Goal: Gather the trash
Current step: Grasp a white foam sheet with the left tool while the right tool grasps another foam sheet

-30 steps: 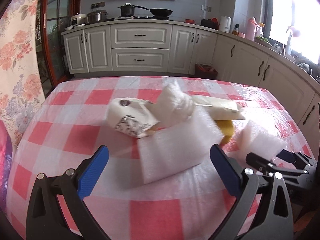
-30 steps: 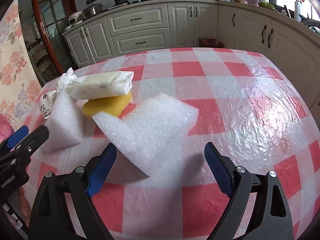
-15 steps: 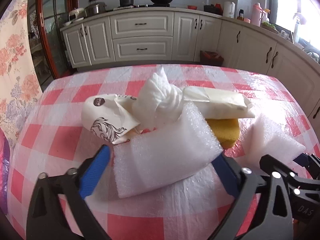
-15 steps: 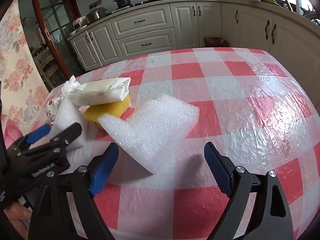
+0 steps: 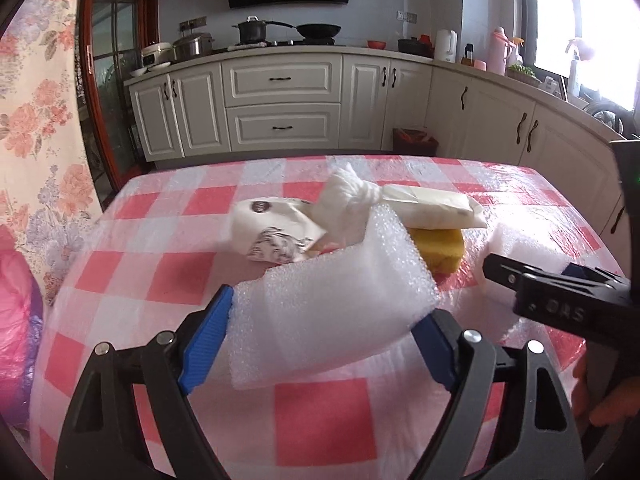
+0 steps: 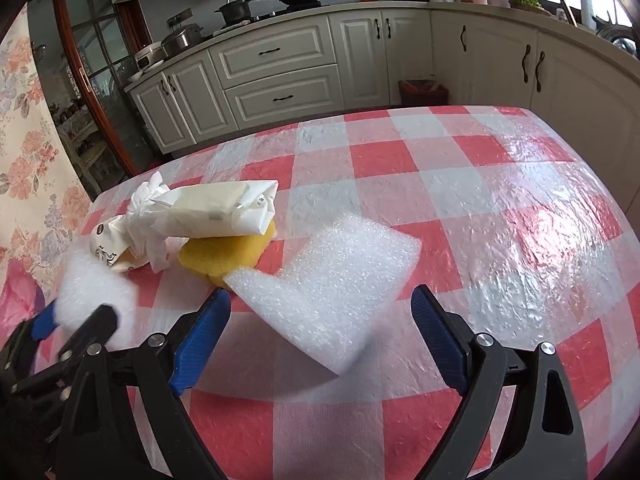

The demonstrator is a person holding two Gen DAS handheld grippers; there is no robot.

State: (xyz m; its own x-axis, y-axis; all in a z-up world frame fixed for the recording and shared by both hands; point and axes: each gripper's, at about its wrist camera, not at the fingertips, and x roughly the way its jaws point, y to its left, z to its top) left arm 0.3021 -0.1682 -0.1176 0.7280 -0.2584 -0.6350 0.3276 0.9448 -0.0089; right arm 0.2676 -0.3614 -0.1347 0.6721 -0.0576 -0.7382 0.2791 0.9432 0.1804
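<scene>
Your left gripper (image 5: 324, 344) has just been closing its jaws on the near foam sheet (image 5: 332, 300); both blue pads now press its ends and it looks lifted off the desk (image 5: 320, 420). Your right gripper (image 6: 320, 332) stands with jaws wide apart, the second foam sheet (image 6: 332, 280) lying between them on the desk, not pinched.

Beyond the foam, the rest of the trash is heaped together: a yellow sponge (image 6: 224, 252) touching the second sheet's corner, a cream wrapped packet (image 6: 220, 208) resting on top of it, a knotted white bag (image 5: 348, 204) and a printed paper wrapper (image 5: 272, 232) beside it.

By my reading, you are early in the job: one piece is gripped, none visibly disposed of. A pink bag (image 5: 16, 312) at the left edge may be the destination.
</scene>
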